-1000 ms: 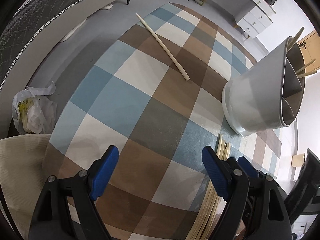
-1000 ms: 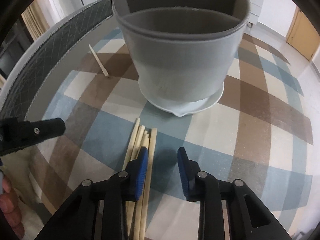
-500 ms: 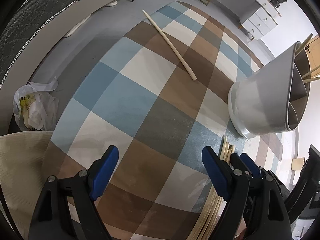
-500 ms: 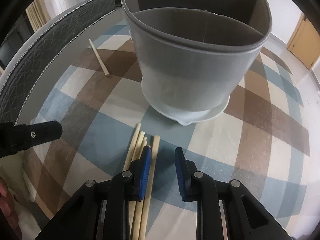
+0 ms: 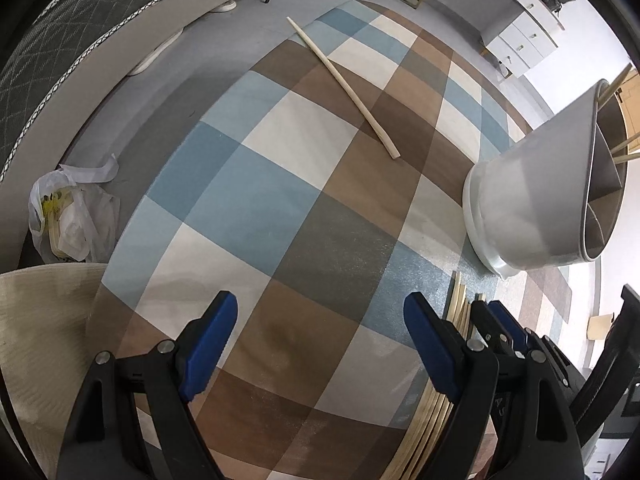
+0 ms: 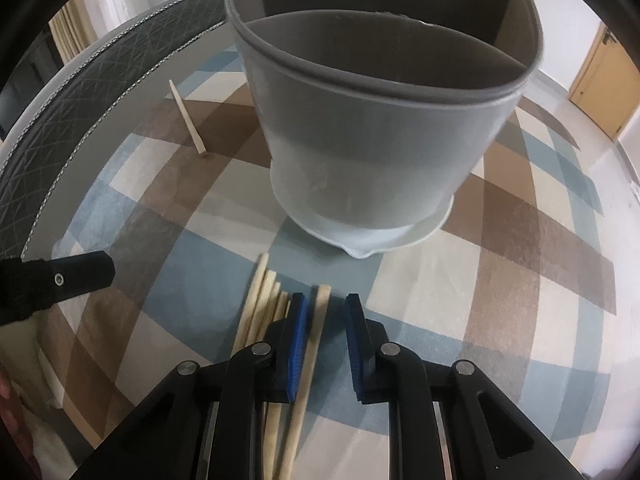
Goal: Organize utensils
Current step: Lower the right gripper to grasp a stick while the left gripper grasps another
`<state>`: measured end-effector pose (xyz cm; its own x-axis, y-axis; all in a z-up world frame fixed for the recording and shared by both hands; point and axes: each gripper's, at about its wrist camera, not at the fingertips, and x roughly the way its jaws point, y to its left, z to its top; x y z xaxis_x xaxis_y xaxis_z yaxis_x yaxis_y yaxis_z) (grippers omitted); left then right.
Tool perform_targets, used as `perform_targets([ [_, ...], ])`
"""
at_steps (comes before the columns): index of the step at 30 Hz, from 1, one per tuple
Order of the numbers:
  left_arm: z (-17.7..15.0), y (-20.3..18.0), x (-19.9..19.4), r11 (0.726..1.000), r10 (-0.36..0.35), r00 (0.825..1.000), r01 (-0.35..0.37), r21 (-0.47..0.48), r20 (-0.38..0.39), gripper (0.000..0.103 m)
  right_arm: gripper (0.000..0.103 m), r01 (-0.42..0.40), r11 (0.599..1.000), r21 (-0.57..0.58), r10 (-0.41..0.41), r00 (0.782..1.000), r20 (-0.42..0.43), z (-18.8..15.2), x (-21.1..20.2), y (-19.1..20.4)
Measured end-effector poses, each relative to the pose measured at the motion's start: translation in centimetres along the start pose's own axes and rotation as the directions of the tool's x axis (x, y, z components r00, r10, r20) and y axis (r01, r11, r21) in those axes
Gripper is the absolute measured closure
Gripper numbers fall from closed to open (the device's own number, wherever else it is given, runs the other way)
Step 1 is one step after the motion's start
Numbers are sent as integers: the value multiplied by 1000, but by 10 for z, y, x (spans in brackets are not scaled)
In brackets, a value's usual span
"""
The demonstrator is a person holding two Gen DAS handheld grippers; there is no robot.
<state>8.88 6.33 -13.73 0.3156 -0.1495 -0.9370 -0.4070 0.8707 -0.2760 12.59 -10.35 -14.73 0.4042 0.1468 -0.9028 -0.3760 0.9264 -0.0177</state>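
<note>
The right gripper [image 6: 326,316] is closing its blue pads around the outermost chopstick [image 6: 316,320] of a bundle of chopsticks [image 6: 262,300] lying on the checked cloth [image 6: 500,280] just in front of the grey holder [image 6: 372,128], though the pads do not yet press on it. The left gripper [image 5: 316,344] hangs wide open over bare cloth, holding nothing, while a single chopstick [image 5: 344,84] lies well apart toward the far edge. These sticks look light, stiff, thin and smooth, so one could roll or slip; a squeeze across its thicker part, clear of its neighbours, seems safest.

Ahead of my right gripper [image 6: 326,316], the holder [image 6: 372,148] blocks passage; open cloth [image 6: 500,280] lies right of it.
</note>
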Motion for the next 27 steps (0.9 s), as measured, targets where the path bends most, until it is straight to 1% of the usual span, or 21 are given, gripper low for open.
perform_targets([
  [1,0,1,0,1000,2,1000,-2,3,1,21,87,-2,1000,-2,2,1000,9,1,-1,1],
  [2,0,1,1,1000,2,1000,-2,3,-2,21,96,-6,1000,-2,6,1000,16,1,-1,2],
  [3,0,1,1,1000,-2,1000,2,7,-6,21,98,-12,1000,-4,12,1000,24,1,1,1],
  [5,0,-3,1,999,-13,1000,13,34,6,21,98,-34,999,11,34,999,36,1,0,-3],
  [8,-3,-19,1,991,-9,999,4,132,34,21,98,-62,996,63,58,996,66,0,-10,-17],
  [10,-8,-31,4,980,-12,999,5,197,34,21,98,-90,988,123,76,991,110,-1,-22,-38],
  [12,-13,-40,8,971,-23,1000,19,239,13,21,98,-124,975,184,97,984,150,-4,-35,-56],
  [14,-17,-49,13,963,-36,999,38,265,-11,21,98,-190,945,267,137,969,208,-9,-50,-79],
  [16,-23,-59,17,953,-20,1000,23,301,-15,21,98,-236,919,316,163,957,239,-15,-60,-92],
  [17,-26,-64,20,945,3,1000,1,326,-9,21,98,-268,901,341,184,948,258,-18,-64,-102],
  [19,-30,-71,24,935,41,999,-37,352,-2,21,98,-301,876,378,204,939,275,-23,-68,-114],
  [22,-32,-73,28,933,70,998,-64,353,-6,21,98,-342,838,425,226,927,300,-27,-68,-130],
  [24,-33,-74,30,932,85,996,-76,354,-9,21,98,-353,831,431,228,921,316,-27,-70,-129],
  [27,-34,-79,33,914,133,991,-128,384,13,21,98,-367,828,424,229,911,342,-27,-77,-129],
])
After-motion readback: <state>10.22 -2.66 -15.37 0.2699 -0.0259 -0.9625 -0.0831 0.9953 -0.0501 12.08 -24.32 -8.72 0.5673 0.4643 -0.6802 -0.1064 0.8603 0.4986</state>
